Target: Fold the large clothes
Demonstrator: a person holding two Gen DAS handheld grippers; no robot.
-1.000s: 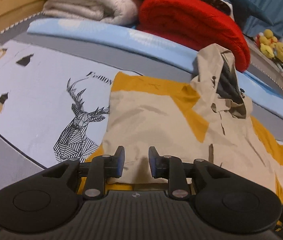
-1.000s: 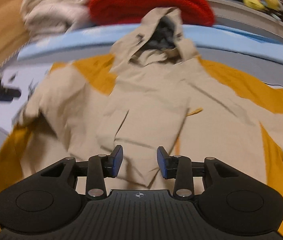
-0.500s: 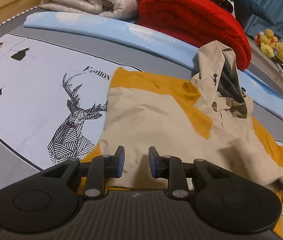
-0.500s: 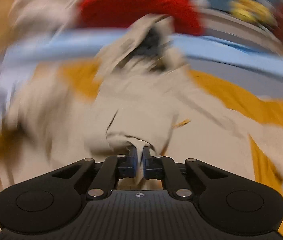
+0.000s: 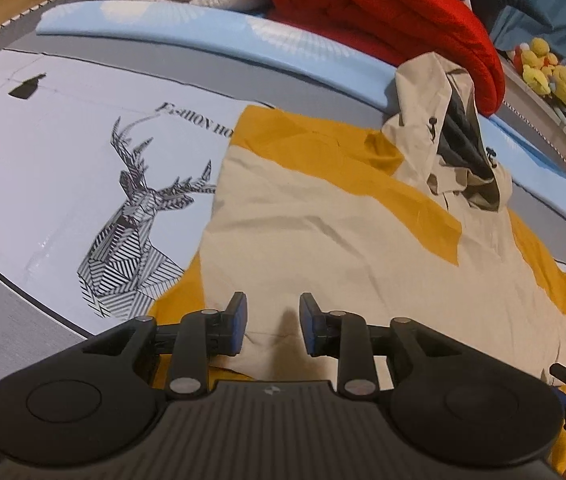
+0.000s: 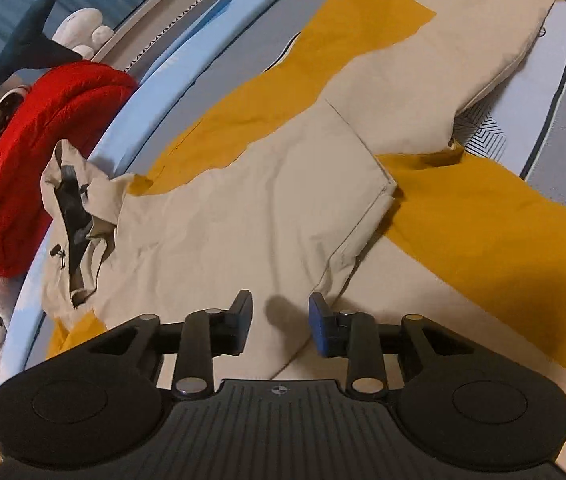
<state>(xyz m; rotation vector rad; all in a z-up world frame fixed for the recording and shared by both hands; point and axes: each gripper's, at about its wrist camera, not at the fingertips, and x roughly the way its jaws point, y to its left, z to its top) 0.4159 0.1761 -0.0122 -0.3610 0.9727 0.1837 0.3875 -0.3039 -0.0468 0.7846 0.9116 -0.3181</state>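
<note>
Deer-print bedsheet [image 5: 83, 152], red blanket [image 5: 383, 12], perhaps plush toys [image 5: 543, 74]; both claws agape, empty.

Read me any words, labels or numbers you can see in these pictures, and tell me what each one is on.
"Fashion ho...", only partly legible: printed on the bed sheet above the deer drawing; the jacket covers the rest.
Small dark mark on the jacket hood: too small to read.
Right wrist view: no readable text.
</note>
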